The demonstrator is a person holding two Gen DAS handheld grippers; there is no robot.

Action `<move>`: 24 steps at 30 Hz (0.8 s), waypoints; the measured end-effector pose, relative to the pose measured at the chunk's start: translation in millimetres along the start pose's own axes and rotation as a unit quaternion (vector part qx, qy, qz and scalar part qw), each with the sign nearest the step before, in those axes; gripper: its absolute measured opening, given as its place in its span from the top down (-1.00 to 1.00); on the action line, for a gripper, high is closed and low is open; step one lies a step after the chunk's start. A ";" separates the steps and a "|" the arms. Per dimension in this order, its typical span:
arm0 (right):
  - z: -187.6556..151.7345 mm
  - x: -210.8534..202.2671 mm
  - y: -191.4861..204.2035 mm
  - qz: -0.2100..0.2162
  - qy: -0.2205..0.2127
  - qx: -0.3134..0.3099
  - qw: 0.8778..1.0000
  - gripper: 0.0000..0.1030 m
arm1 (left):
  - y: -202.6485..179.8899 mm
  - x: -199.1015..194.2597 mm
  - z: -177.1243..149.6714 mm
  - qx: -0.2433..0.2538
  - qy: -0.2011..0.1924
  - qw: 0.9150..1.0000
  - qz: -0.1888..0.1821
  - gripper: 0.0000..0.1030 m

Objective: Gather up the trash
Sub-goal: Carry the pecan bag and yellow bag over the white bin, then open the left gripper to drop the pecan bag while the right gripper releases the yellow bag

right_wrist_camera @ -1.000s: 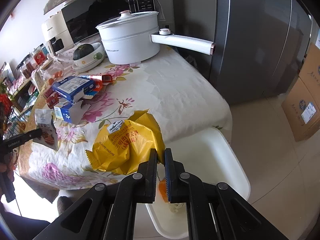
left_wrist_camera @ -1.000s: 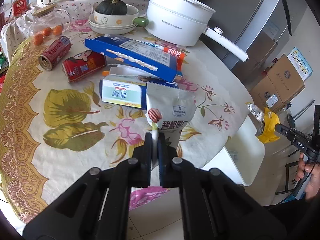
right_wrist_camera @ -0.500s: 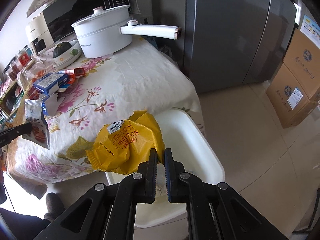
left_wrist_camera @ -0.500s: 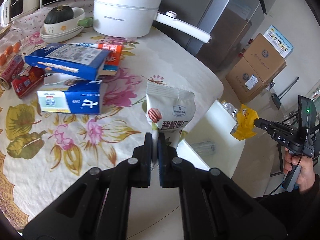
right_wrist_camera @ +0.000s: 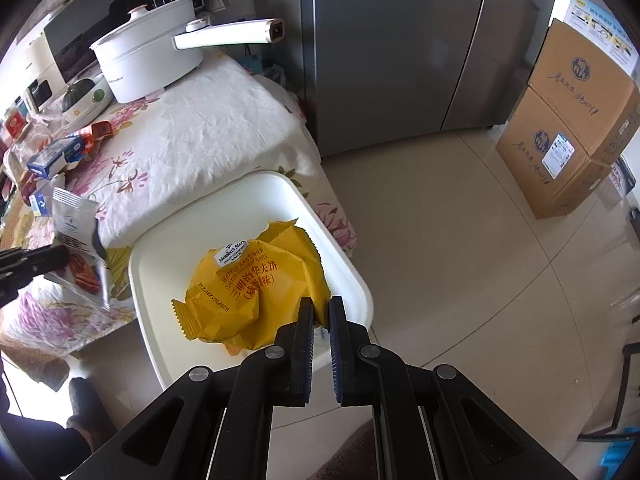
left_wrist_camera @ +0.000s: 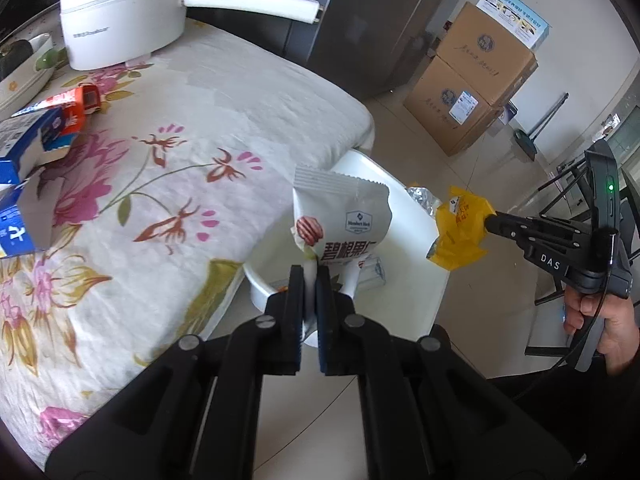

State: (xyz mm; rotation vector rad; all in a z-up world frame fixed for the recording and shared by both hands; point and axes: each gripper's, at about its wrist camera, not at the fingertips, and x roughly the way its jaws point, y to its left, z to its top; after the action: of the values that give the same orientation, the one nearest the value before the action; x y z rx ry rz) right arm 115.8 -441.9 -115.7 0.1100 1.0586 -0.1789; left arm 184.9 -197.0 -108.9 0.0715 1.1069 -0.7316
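My left gripper [left_wrist_camera: 310,280] is shut on a grey-white nut snack bag [left_wrist_camera: 344,220] and holds it upright over the near rim of the white bin [left_wrist_camera: 424,296] beside the table. My right gripper [right_wrist_camera: 321,312] is shut on a crumpled yellow waffle wrapper [right_wrist_camera: 252,292] and holds it above the open white bin [right_wrist_camera: 188,240]. The right gripper with the yellow wrapper [left_wrist_camera: 460,232] also shows in the left wrist view, over the bin's far side. The snack bag [right_wrist_camera: 78,236] shows at the left of the right wrist view.
The floral-clothed table [left_wrist_camera: 180,152] carries blue cartons [left_wrist_camera: 24,152], an orange pack [left_wrist_camera: 76,104] and a white pot [left_wrist_camera: 124,12] with a long handle. A grey fridge [right_wrist_camera: 400,48] and stacked cardboard boxes [right_wrist_camera: 568,132] stand beyond the bin on the tiled floor.
Both grippers have moved from the table side toward the white bin, each carrying its wrapper. The yellow wrapper now hangs over the bin's middle; the snack bag has reached the bin's rim.
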 end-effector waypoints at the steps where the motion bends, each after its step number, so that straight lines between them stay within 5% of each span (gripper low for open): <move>1: -0.8 -0.4 -1.7 0.000 0.000 -0.001 1.000 0.84 | -5.7 5.0 0.5 0.004 0.003 1.000 -0.001 0.88; 8: -1.6 -0.6 -5.1 -0.002 0.001 -0.002 1.000 0.84 | -28.3 25.8 1.1 0.027 0.009 1.000 0.008 0.83; 9: -1.9 0.0 -6.2 -0.002 0.001 -0.002 1.000 0.84 | -28.5 28.2 1.1 0.027 0.014 0.999 0.014 0.73; 11: -1.7 0.5 -7.0 -0.003 0.002 -0.004 1.000 0.84 | -26.8 31.3 0.8 0.017 0.022 0.999 0.046 -0.06; 12: -1.2 1.1 -6.9 -0.003 0.002 -0.004 1.000 0.84 | -26.6 32.4 0.1 0.012 0.020 0.998 0.059 -0.18; 24: -0.5 5.1 -0.8 -0.007 0.007 -0.010 1.000 0.83 | -11.6 26.1 -4.5 0.006 0.030 0.996 0.081 -0.44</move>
State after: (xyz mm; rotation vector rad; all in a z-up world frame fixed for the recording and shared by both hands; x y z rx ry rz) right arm 117.7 -443.2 -120.4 0.0869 1.0753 -0.1804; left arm 181.1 -217.2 -129.2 0.1928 1.1398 -0.5952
